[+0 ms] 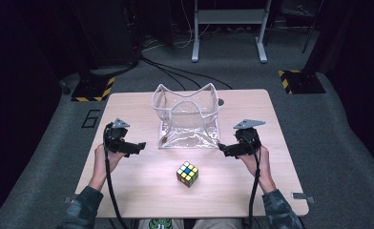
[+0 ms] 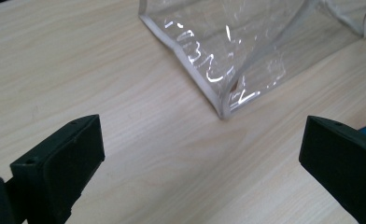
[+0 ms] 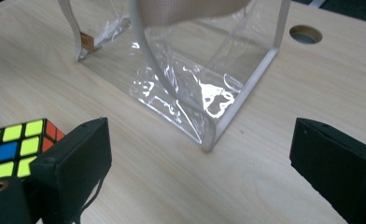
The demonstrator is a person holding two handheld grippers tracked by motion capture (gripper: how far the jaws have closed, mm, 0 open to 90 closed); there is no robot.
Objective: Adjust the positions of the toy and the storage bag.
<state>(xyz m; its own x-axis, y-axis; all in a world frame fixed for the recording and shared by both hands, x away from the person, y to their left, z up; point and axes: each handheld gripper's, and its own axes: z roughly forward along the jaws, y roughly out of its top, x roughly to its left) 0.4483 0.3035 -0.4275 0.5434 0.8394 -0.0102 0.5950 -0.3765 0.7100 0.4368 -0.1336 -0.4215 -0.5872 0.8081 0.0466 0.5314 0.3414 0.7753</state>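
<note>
Light wood counter (image 1: 142,191) seen from above, w/ a person's two hands at its near edge, each holding a gripper.

Left gripper (image 1: 136,147): jaws spread wide, nothing between them but bare counter. Just ahead of these jaws, and a bit toward the right one, sits the near corner of a clear plastic bag (image 2: 228,60). The bag's top is cut off by the frame in the left gripper view. A sliver of blue at that view's right edge, beside the right jaw, is too small to identify.

Right gripper (image 1: 224,149): jaws also spread wide, empty. The bag (image 3: 190,88) stands straight ahead of them, one white-edged corner pointing at the gap. A puzzle cube (image 3: 13,147) lies beside the left jaw, partly hidden behind it and cut off at the frame edge.

From above, the bag (image 1: 187,117) stands upright, mouth open upward, between and beyond both sets of jaws. The cube (image 1: 187,173) rests between the grippers, nearer the person, one corner turned toward them. A small round hole (image 3: 305,34) in the counter lies beyond the bag.
</note>
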